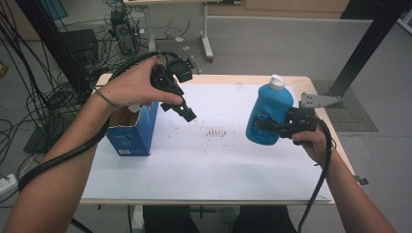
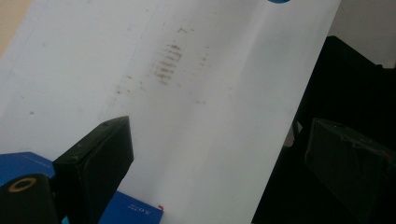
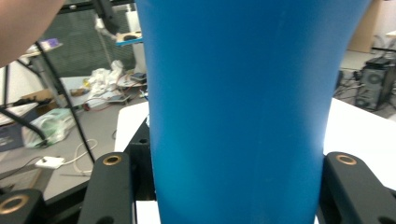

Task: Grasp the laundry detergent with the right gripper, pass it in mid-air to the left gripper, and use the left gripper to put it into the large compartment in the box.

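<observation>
A blue bottle (image 1: pixel 268 112) with a white cap hangs tilted above the right half of the table. My right gripper (image 1: pixel 275 127) is shut on its lower body. In the right gripper view the bottle (image 3: pixel 238 93) sits between the two black jaws of the right gripper (image 3: pixel 238 186). My left gripper (image 1: pixel 183 98) hovers above the table's left half, beside an open blue box (image 1: pixel 133 128). In the left gripper view the left gripper (image 2: pixel 224 163) is open, its jaws wide apart with nothing between them, and a corner of the blue box (image 2: pixel 135 211) lies below.
A white sheet (image 1: pixel 209 155) with a faint brown stain (image 1: pixel 216 132) covers the wooden table. Beyond the far edge are cables, computer gear and a table leg on the floor. A grey metal bracket (image 1: pixel 316 100) lies at the right rear corner.
</observation>
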Demonstrator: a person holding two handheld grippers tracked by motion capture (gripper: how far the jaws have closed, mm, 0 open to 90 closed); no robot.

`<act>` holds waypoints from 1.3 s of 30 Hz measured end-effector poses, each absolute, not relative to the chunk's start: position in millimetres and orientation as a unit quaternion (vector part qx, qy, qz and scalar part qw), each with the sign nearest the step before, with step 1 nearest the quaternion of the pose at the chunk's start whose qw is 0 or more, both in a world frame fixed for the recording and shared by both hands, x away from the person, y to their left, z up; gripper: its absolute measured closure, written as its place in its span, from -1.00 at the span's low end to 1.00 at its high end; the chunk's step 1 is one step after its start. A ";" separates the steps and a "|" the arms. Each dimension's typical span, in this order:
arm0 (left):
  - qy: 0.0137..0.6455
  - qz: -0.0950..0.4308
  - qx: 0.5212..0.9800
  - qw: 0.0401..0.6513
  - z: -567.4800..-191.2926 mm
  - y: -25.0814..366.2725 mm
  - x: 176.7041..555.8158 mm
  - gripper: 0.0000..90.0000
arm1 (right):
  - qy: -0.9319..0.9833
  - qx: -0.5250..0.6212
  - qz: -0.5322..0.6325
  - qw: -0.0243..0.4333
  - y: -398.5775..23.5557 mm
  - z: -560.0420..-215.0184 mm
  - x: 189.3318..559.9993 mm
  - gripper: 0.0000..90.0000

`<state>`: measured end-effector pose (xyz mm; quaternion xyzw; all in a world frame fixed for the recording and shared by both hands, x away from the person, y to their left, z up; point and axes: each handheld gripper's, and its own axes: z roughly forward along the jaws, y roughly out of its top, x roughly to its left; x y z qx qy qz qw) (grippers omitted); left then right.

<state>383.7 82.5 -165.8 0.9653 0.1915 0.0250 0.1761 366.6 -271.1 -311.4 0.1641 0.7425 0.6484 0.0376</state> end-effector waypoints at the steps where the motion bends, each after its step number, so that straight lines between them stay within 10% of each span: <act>1: 0.189 0.023 0.966 0.176 -164.8 82.3 383.9 -0.82 | 0.743 0.162 0.649 0.034 -269.8 -311.1 366.7 -0.02; 39: 0.113 0.029 0.980 0.161 -138.5 45.4 372.6 -0.82 | 0.778 0.061 0.624 -0.019 -198.6 -305.0 369.9 -0.02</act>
